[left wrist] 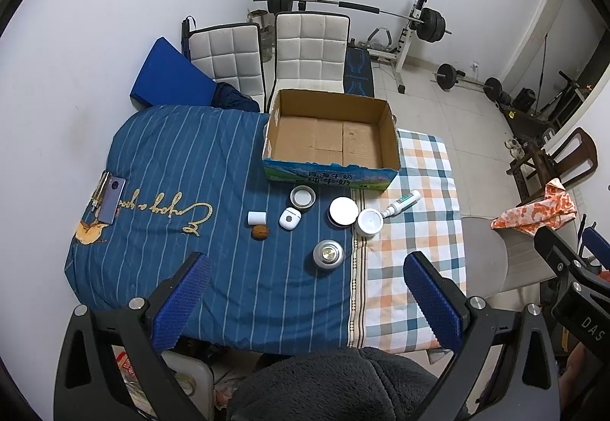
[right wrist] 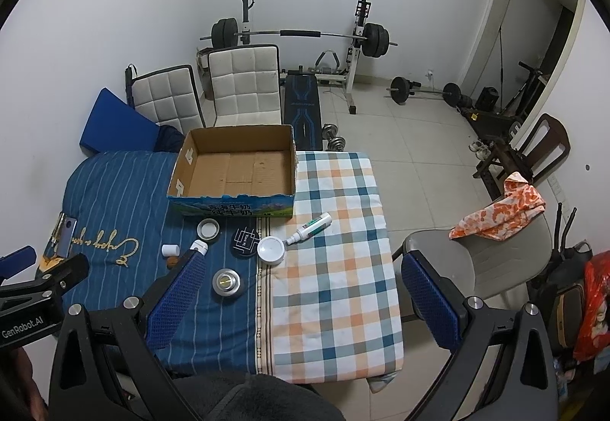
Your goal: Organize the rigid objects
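Both grippers hover spread and empty at the table's near edge.

I see the left gripper (left wrist: 307,301) short of the walnut (left wrist: 260,232), the silver knob (left wrist: 328,254) and white jar (left wrist: 369,223), all just before the open cardboard box (left wrist: 331,138); my right gripper (right wrist: 301,301) is over bare checked cloth (right wrist: 335,268).

Both cameras ride high above the near edge of the counter (left wrist: 190,161), looking forward and down along their own tongs, well back from everything on it. The left view looks out between the spread left tongs (left wrist: 305,302), with the cardboard box (left wrist: 331,169) ahead of them. The right view sits further right, so the box (right wrist: 232,205) lies ahead and left of the right tongs (right wrist: 301,299). Both share the counter, the box, two white chairs (left wrist: 312,51) and the barbell rack (left wrist: 415,20) beyond; each catches the other tool at its edge
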A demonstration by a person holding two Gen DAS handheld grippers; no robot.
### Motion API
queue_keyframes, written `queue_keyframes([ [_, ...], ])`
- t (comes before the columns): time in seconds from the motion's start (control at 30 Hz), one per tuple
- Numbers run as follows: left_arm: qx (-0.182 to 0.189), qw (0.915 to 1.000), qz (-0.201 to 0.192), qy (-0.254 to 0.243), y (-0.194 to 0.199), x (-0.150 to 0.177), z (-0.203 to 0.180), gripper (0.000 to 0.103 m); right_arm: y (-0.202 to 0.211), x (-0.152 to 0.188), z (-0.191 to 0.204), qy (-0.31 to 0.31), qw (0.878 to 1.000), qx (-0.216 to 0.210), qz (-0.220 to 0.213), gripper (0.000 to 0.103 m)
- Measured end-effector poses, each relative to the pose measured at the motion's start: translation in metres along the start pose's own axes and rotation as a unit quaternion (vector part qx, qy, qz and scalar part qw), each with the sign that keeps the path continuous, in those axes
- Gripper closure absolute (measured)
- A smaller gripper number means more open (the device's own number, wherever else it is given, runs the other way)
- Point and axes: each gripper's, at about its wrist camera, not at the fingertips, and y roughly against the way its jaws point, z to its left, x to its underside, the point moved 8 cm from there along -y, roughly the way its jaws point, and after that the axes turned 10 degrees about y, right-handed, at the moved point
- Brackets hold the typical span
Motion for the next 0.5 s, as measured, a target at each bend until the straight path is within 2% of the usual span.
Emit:
queue_keyframes([
  [0.5, 0.002, 1.0, 0.008, -0.005, -0.004, 0.0068, -0.0074, 0.0, -0.0006, 0.0028, -0.0044, -0.004, 1.0, -0.002, 0.006, 0.0],
])
